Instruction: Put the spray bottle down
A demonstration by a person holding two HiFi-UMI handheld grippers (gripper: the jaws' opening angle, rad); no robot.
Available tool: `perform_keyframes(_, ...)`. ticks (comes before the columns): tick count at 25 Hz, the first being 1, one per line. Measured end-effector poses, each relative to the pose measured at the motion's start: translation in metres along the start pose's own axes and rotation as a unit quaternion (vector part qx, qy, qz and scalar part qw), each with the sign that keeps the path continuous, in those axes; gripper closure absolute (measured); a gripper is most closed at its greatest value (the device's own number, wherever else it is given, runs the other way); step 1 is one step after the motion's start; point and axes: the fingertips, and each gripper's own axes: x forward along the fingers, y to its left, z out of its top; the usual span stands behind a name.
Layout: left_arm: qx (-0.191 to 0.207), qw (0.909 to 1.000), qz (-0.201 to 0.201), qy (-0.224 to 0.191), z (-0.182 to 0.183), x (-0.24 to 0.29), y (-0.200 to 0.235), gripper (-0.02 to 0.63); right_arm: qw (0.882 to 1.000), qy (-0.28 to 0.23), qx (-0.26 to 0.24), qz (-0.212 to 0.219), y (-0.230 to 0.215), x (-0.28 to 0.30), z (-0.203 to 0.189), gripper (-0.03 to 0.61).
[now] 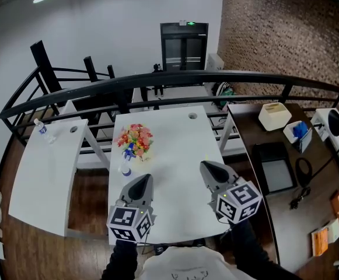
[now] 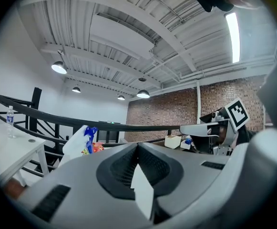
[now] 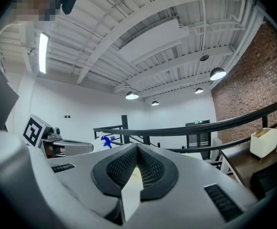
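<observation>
The spray bottle (image 1: 125, 167) is down, standing upright on the white table (image 1: 178, 142), white body with the blue trigger on top. It sits just in front of the bunch of flowers (image 1: 135, 139); from the head view I can't tell whether the two touch. Nothing is gripping it.

The left gripper (image 1: 144, 180) hovers just on the near side of the bottle and apart from it. Its jaws are pressed together with nothing between them. In its own view the bottle shows off to the left, outside the jaws. It lies close to level, nose pointing across the table toward the black railing (image 1: 175, 80).

Over to the right gripper (image 1: 208, 167): well apart from the bottle, held level beside its partner, jaws likewise closed and empty. Dark sleeves (image 1: 119, 262) run back from both grippers to the person at the table's near edge.
</observation>
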Motion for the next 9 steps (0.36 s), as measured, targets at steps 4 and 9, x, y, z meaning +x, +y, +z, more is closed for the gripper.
perform_keyframes(4, -0.001, 1.0, -0.004, 0.001, -0.0001, 0.0008, -0.0017, 0.623, 1.0, 0.0, 0.001, -0.001, 0.0007, -0.0004, -0.0007, 0.594)
perform_keyframes(9, -0.002, 1.0, -0.007, 0.002, 0.0013, 0.0005, -0.0048, 0.622, 1.0, -0.001, -0.002, -0.004, 0.0002, -0.0042, 0.0005, 0.594)
